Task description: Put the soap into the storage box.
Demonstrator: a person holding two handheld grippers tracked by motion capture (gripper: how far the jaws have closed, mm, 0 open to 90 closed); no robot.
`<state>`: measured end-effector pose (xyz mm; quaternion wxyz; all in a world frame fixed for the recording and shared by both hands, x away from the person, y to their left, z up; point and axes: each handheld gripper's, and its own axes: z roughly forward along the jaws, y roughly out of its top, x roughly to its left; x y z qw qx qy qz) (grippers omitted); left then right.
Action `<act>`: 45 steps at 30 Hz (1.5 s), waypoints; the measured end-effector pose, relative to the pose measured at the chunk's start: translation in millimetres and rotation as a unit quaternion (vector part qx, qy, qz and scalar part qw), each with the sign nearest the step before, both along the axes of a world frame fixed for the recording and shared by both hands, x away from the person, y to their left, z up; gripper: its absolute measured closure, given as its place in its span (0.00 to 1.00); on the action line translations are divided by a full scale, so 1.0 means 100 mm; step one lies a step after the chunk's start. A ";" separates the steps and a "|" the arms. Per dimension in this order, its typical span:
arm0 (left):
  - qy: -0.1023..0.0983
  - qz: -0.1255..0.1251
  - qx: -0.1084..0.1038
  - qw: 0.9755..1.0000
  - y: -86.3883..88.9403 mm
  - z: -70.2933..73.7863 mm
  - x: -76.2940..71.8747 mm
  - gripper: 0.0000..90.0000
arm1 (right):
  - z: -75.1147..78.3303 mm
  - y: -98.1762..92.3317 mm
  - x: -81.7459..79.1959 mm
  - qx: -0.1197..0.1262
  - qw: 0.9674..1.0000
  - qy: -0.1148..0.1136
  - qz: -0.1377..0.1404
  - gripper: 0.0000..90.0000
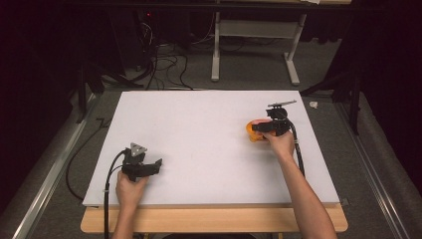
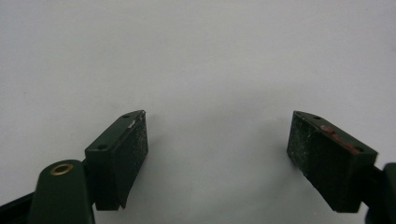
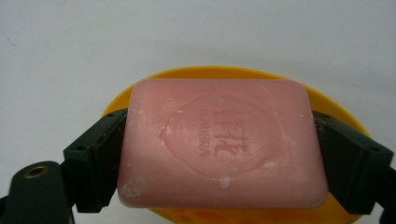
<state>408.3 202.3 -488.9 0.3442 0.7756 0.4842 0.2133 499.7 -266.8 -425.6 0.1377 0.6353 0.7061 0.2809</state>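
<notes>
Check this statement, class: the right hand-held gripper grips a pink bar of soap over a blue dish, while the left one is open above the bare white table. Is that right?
Not quite: the dish is orange-yellow, not blue, as the right gripper view shows. The rest stands: the right hand-held gripper grips the pink soap bar, and the left hand-held gripper is open above the white table.

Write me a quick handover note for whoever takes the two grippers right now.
Right gripper: shut on the pink soap, jaws on its two short sides, over the yellow dish at the board's right.
Left gripper: open, nothing between the jaws, idle over the white board near its front left.
Done: soap is gripped.
Left: whether it is being lifted out or set down in the dish cannot be told; check before moving.
</notes>
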 end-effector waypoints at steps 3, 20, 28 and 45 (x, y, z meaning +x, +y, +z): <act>0.000 0.000 0.000 1.000 0.00 0.00 0.00 0.23 | -0.01 0.00 0.00 0.000 1.000 0.004 -0.001 0.15; 0.000 0.000 0.001 1.000 0.00 0.00 0.00 0.23 | -0.03 -0.01 0.01 0.011 1.000 0.003 -0.014 0.14; -0.001 0.000 0.001 1.000 0.00 0.00 0.00 0.23 | 0.06 -0.06 -0.06 0.015 1.000 -0.014 -0.010 0.15; 0.000 0.000 0.001 1.000 0.00 0.00 0.00 0.23 | 0.22 -0.05 -0.32 0.007 0.998 -0.065 0.022 0.17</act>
